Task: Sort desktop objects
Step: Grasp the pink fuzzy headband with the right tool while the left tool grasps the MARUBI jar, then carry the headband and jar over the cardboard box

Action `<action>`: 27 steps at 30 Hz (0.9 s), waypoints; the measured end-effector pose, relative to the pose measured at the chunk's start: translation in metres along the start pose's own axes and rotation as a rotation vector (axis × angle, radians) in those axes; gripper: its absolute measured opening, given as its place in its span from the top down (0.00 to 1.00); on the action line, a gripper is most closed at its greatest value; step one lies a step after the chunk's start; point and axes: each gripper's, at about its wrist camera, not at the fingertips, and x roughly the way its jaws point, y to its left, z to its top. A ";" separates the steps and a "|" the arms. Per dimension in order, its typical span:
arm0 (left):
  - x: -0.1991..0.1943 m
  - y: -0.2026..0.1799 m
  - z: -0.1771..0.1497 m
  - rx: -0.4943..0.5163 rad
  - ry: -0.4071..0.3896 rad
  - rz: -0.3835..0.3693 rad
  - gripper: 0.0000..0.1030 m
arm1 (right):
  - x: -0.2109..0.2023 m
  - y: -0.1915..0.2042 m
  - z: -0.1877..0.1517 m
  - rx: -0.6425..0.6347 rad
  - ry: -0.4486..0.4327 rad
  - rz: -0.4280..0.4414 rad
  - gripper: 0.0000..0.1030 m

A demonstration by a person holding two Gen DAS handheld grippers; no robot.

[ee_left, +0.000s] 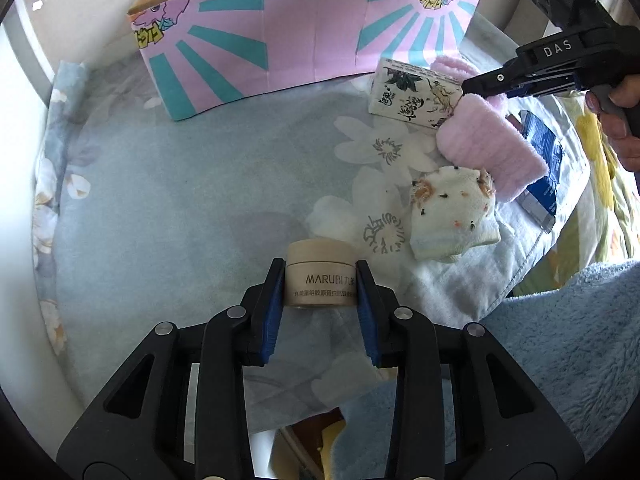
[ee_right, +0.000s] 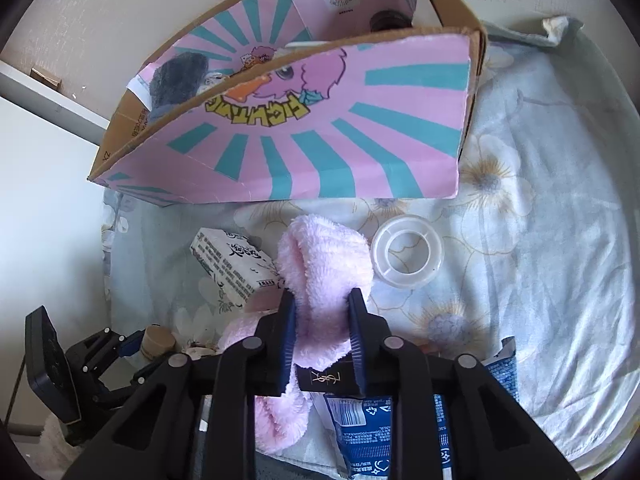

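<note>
Both grippers are loaded at once, presumably so one trip to the box clears two items.

Left gripper (ee_left: 321,280): blue pads pressed on opposite sides of the beige MARUBI cream jar (ee_left: 320,276), gripping it at the body just below the lid line. The jar stands upright on the floral sheet (ee_left: 200,184); side grip keeps it vertical for a clean lift.

Right gripper (ee_right: 322,302): clamped on the pink fluffy sock (ee_right: 320,264), pinched mid-length where the pile bunches, so both ends will hang free (soft, no slip risk). It lies just beside the white printed carton (ee_right: 232,268) and near the clear tape roll (ee_right: 408,250).

Not yet sorted: white spotted sock (ee_left: 454,216), a blue packet (ee_right: 360,420) and a black YSL item (ee_right: 326,380) under the right gripper.

Pink-and-teal cardboard box (ee_right: 300,148) sits at the far edge against the wall, open top, already holding a dark fluffy item (ee_right: 180,76), so likely the drop target. I'd say the task is early-to-mid.
</note>
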 end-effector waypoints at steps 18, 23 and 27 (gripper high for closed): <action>-0.043 0.009 0.037 -0.088 -0.032 -0.039 0.71 | -0.032 0.004 -0.004 -0.035 -0.075 0.055 0.80; -0.059 0.008 0.062 -0.091 -0.072 -0.037 0.71 | -0.046 0.002 -0.004 -0.024 -0.071 0.093 0.80; -0.074 0.008 0.080 -0.096 -0.092 -0.027 0.71 | -0.062 0.002 -0.003 -0.033 -0.080 0.092 0.80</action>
